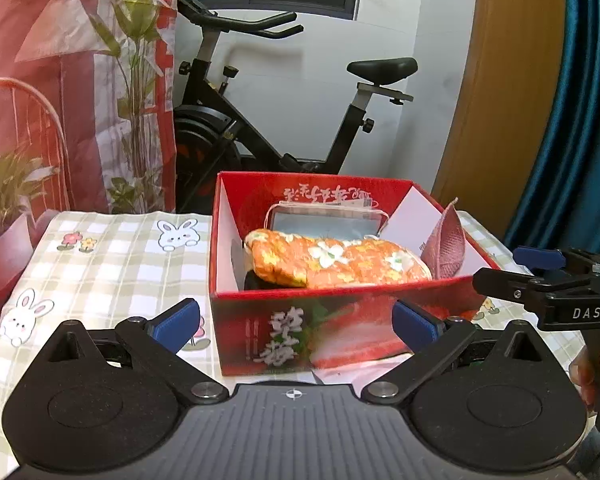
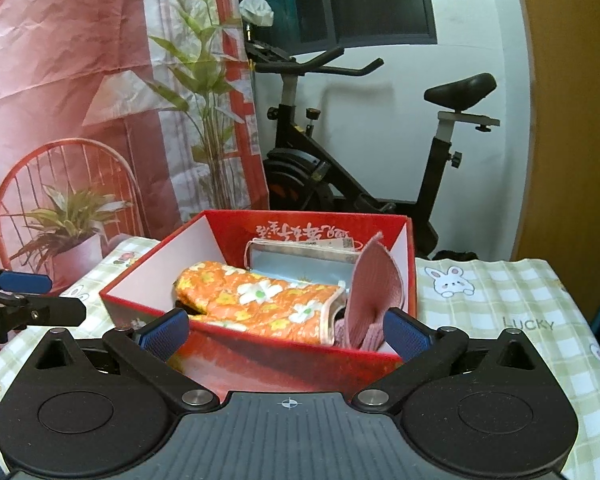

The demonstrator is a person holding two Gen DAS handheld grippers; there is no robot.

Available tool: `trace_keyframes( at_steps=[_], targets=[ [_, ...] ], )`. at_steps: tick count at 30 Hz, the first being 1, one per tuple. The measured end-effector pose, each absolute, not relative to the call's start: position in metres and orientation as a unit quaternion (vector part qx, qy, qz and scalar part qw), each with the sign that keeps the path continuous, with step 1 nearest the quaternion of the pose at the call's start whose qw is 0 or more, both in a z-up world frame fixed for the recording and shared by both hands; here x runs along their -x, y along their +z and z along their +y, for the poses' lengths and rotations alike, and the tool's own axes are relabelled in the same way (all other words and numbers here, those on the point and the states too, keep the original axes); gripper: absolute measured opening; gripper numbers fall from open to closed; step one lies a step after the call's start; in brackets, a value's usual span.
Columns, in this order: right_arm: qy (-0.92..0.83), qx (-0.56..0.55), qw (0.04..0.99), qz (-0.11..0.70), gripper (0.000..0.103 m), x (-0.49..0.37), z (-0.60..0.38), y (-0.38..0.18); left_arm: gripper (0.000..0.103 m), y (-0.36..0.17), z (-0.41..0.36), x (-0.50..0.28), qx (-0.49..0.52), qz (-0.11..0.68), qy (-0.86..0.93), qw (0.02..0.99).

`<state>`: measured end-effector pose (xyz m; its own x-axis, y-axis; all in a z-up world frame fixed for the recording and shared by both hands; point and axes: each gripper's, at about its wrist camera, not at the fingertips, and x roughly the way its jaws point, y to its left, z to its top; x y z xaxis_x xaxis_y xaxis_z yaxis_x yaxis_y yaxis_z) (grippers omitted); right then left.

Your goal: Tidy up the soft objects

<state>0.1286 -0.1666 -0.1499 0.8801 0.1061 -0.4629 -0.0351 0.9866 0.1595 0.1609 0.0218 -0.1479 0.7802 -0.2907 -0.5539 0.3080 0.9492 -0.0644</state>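
A red box stands on the checked tablecloth. Inside lie an orange flowered cloth, a pink knitted cloth propped upright at the right side, and a pack of masks at the back. My left gripper is open just before the box's front wall, with nothing between its fingers. My right gripper is open at the box's near right corner, also empty; the left wrist view shows it at the right.
The tablecloth with rabbit prints covers the table to the left and right of the box. An exercise bike stands behind the table. A printed red backdrop hangs at the left, a blue curtain at the right.
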Motion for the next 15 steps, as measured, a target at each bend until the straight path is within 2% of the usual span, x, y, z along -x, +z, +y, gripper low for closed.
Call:
trace_keyframes(
  at_steps=[15],
  targets=[
    [0.032, -0.072, 0.968, 0.238, 0.103, -0.090, -0.156, -0.178, 0.103, -0.183, 0.024, -0.131, 0.013, 0.311, -0.149, 0.939]
  ],
)
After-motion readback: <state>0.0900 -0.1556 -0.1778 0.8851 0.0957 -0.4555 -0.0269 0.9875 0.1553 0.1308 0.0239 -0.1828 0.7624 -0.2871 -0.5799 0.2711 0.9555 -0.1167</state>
